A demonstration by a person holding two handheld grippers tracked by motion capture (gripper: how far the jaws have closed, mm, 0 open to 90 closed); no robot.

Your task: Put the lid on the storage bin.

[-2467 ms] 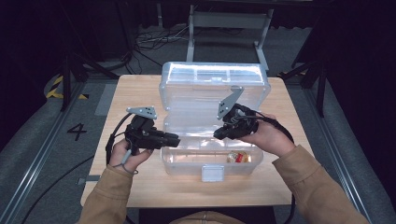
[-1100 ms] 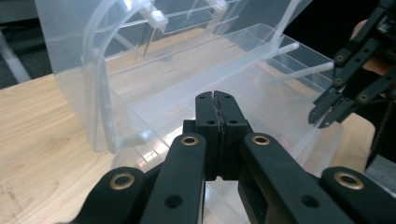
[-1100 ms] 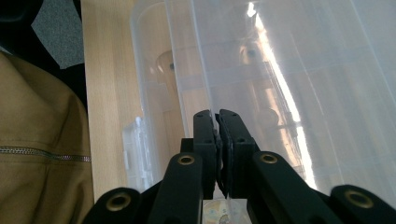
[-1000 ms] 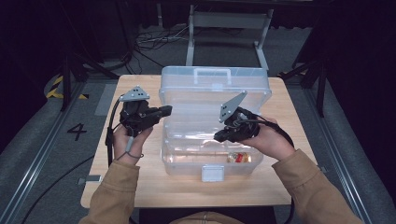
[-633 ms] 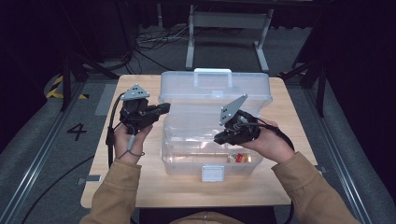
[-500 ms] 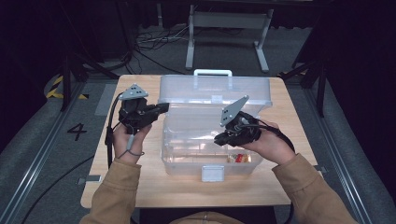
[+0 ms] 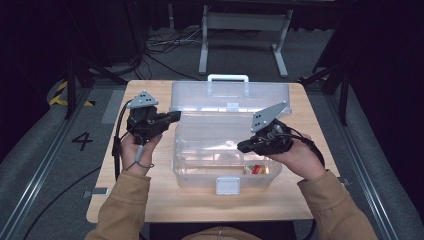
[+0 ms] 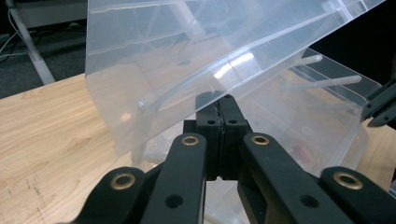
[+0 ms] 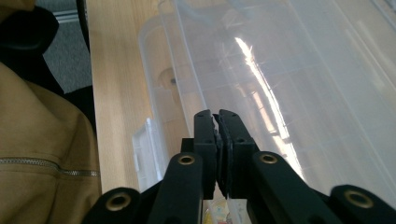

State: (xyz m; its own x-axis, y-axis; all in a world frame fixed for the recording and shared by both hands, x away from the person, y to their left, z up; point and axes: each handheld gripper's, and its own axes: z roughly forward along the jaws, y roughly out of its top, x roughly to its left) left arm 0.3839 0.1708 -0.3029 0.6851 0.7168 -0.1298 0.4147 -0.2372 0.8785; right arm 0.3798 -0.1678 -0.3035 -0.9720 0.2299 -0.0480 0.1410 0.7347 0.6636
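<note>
Here, lid (image 7: 230,97) of clear box (image 7: 225,165) half lowered. Left gripper (image 7: 172,116) and right gripper (image 7: 243,146) fingers pressed together, holding nothing. Push lid down evenly; clear rim; seat front latch (image 7: 227,185).

Two forearms in tan sleeves come up from the near edge in the high view, each bare hand wrapped around a black two-jaw gripper topped by a grey three-cornered plate. The left gripper (image 7: 172,116) is held farther forward, its jaws pointing to the person's right and pressed together. The right gripper (image 7: 241,147) sits nearer the body, pointing left, its jaws likewise closed pad against pad. The left hand (image 7: 136,148) grips from below with the wrist bent upward; the right hand (image 7: 300,156) cups its handle from beneath.
</note>
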